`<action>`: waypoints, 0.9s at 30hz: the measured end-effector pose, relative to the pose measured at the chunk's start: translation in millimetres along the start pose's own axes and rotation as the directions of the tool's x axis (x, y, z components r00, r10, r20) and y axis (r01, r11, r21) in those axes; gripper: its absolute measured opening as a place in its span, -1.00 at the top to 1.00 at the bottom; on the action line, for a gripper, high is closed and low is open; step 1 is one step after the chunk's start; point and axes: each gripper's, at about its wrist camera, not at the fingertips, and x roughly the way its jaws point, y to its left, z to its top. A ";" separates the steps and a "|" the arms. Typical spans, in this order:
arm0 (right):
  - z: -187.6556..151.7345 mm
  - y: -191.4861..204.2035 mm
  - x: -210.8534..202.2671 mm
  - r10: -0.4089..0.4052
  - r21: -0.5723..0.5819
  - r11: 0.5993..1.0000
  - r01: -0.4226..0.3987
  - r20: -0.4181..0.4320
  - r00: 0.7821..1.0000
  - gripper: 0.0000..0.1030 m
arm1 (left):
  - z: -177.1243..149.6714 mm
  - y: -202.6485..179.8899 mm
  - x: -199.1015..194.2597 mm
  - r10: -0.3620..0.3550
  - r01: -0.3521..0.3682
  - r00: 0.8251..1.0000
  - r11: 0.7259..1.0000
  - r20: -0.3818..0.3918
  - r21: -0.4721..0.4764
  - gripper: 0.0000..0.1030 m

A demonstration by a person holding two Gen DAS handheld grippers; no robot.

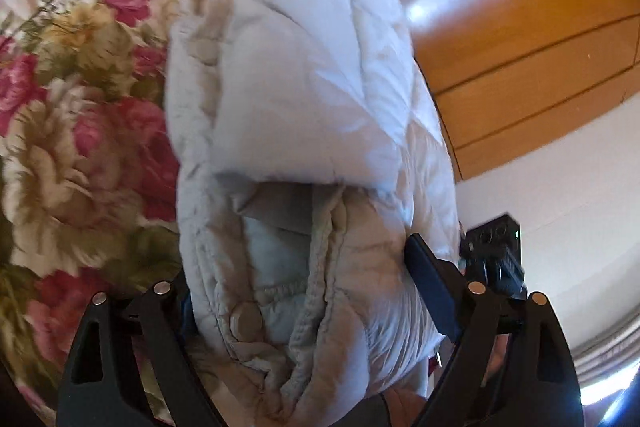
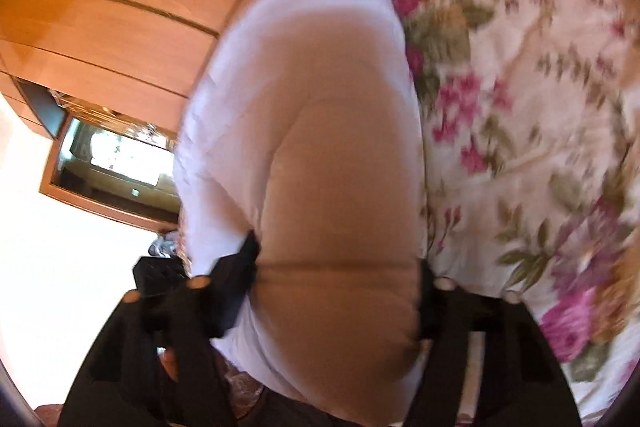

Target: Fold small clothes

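Note:
A white quilted puffy jacket [image 1: 304, 99], bundled up with a snap button and hem showing, fills the middle of the left wrist view. My left gripper [image 1: 304, 291] is shut on the jacket, which bulges between its fingers. In the right wrist view, which is blurred, the same jacket [image 2: 320, 147] hangs lifted above the floral bedspread [image 2: 520, 107]. My right gripper [image 2: 340, 279] is shut on the jacket's other side. The other gripper's black body [image 1: 496, 251] shows just behind the jacket in the left wrist view.
The floral bedspread [image 1: 72, 115] lies to the left in the left wrist view. Wooden wardrobe panels [image 1: 520, 47] and a white wall [image 1: 560, 207] stand behind. A wood-framed mirror or window [image 2: 112, 163] shows in the right wrist view.

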 end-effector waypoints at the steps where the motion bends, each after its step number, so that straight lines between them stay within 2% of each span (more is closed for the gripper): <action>1: 2.6 -1.0 -7.2 -0.005 -0.006 1.000 0.005 0.011 1.000 -0.04 | -2.6 -1.7 2.8 -0.016 0.016 1.000 1.000 -0.012 0.002 -0.63; 3: 2.7 -4.2 -6.4 -0.034 -0.010 0.999 0.034 -0.011 0.999 -0.05 | -6.5 -2.3 8.1 -0.038 0.038 0.999 0.999 -0.029 0.003 -0.63; 4: 1.0 -6.3 -4.6 -0.040 -0.007 0.999 0.040 -0.020 0.999 -0.12 | -8.9 -2.8 10.1 -0.030 0.030 0.999 0.999 -0.026 0.014 -0.63; 6: -4.0 -9.8 -1.5 -0.059 -0.009 0.998 0.059 -0.025 0.998 -0.37 | -9.1 -3.1 10.5 -0.030 0.030 0.999 0.999 -0.022 0.022 -0.64; 7: -5.7 -11.4 0.1 -0.071 -0.009 0.997 0.071 -0.030 0.997 -0.58 | -9.4 -3.5 9.1 -0.034 0.034 0.999 0.999 -0.021 0.020 -0.64; 8: -7.2 -12.1 1.1 -0.075 -0.011 0.997 0.074 -0.038 0.996 -0.67 | -7.9 -3.1 7.6 -0.038 0.038 0.999 0.999 -0.020 0.014 -0.64; 12: -9.5 -12.0 -9.2 -0.093 -0.035 0.995 0.093 -0.026 0.995 -0.76 | 4.0 3.7 -6.1 -0.050 0.050 0.999 0.998 0.010 -0.032 -0.65; 15: 5.1 -6.9 -19.6 -0.075 -0.024 0.997 0.075 0.007 0.997 -0.87 | 14.1 7.8 -11.7 -0.044 0.045 0.999 0.998 0.026 -0.053 -0.68; 17: 14.7 -4.4 -21.1 -0.077 -0.016 0.997 0.078 0.013 0.997 -0.95 | 20.6 7.3 -12.2 -0.031 0.033 0.999 0.998 0.042 -0.052 -0.78; 19: 22.9 -1.8 -20.2 -0.089 -0.019 0.996 0.089 0.008 0.996 -0.96 | 32.0 6.1 -15.9 -0.023 0.025 0.998 0.999 0.060 -0.043 -0.80; 22: 38.6 -1.7 -8.8 -0.089 -0.016 0.996 0.089 -0.022 0.996 -0.96 | 47.8 9.1 -13.7 -0.030 0.033 0.999 0.998 0.041 -0.062 -0.86; 27: 61.4 -14.3 13.3 -0.037 0.008 0.999 0.038 -0.051 0.998 -0.96 | 63.1 13.4 0.5 -0.074 0.075 0.997 0.992 0.017 -0.104 -0.86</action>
